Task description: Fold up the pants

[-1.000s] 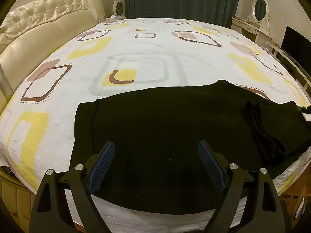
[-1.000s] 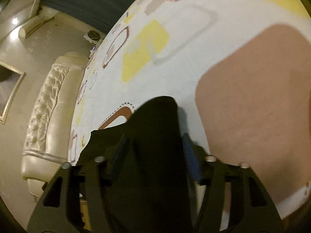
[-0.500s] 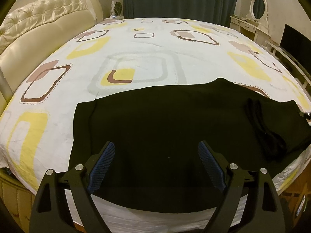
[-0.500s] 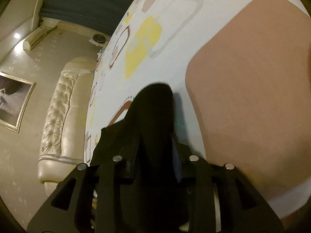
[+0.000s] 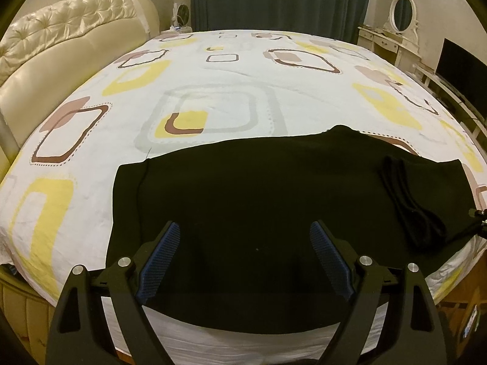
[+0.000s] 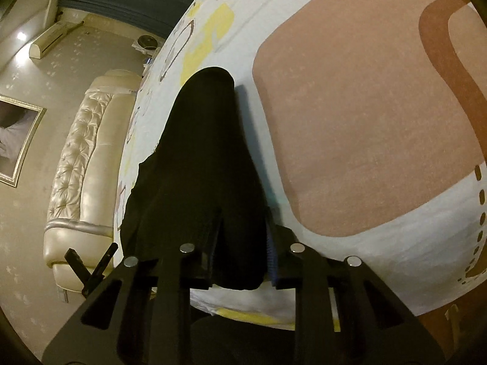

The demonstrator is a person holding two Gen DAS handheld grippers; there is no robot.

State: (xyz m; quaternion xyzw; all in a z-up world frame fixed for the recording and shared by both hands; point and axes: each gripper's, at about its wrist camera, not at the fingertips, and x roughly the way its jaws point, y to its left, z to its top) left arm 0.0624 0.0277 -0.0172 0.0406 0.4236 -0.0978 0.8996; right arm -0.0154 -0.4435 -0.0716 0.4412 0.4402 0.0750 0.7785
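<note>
Right claw has just been closing, a bunched end of the black pants clamped between its jaws, carried lower over the bed. Fold underway! Left claw hangs wide open, empty, above the spread pants.

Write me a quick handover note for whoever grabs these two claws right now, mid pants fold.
Left claw: open, empty, poised over the near edge of the black pants.
Right claw: its jaws have just been closing, clamped on a bunched end of the pants, low over the bedsheet.
Pants: spread across the near side of the bed, near edge draped over the mattress side; a rumpled fold shows at the right end.
Done: right end gripped.
Left: probably carry that end across toward the left, then grip with the left claw and finish the fold.
</note>
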